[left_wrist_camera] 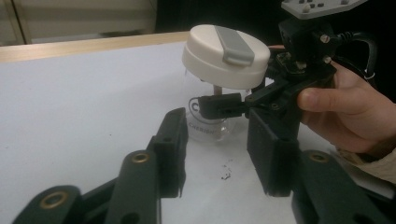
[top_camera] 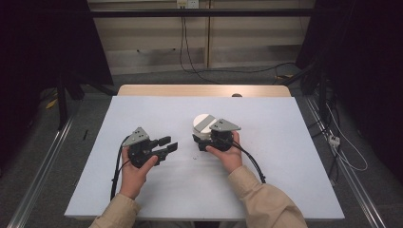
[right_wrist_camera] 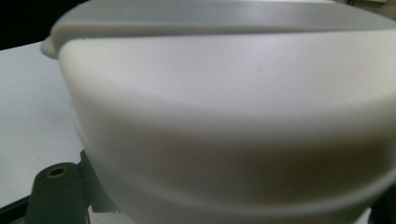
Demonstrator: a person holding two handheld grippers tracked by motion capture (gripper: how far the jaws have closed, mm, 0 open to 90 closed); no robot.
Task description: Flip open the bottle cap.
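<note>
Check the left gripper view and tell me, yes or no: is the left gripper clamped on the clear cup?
No. The left gripper has its jaws apart, short of the clear cup, which the right gripper clamps under its white lid.

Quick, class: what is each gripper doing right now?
Left gripper: open, holding nothing.
Right gripper: shut on the jar, below its white lid.

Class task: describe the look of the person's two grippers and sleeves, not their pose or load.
Both the left gripper and right gripper are black, each with two jaws, a grey three-cornered plate on top and a black cable trailing back. The sleeves are beige.
</note>
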